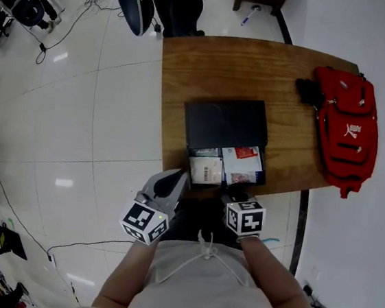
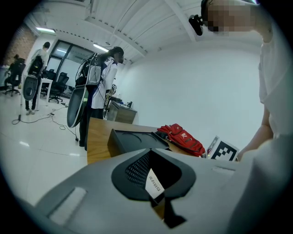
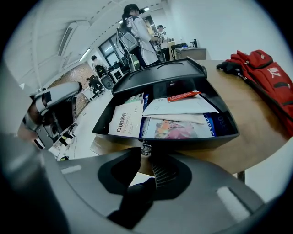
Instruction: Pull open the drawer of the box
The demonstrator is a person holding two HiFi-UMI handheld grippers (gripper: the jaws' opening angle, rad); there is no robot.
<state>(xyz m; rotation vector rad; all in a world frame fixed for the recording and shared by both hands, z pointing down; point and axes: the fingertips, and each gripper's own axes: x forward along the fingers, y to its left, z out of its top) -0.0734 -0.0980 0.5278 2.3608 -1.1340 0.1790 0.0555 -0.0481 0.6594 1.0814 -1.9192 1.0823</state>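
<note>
Black drawer [image 3: 192,140] stands out of the box [image 1: 225,122] on my side, at the wooden table's [image 1: 209,69] near edge, with packets [image 3: 126,119] lying inside. My right gripper [image 3: 145,156] sits against its front wall, jaws pinched on the small metal knob [image 3: 145,148] at the middle. My left gripper [image 1: 178,180] hangs just left of the drawer, off the table, jaws together on nothing.
</note>
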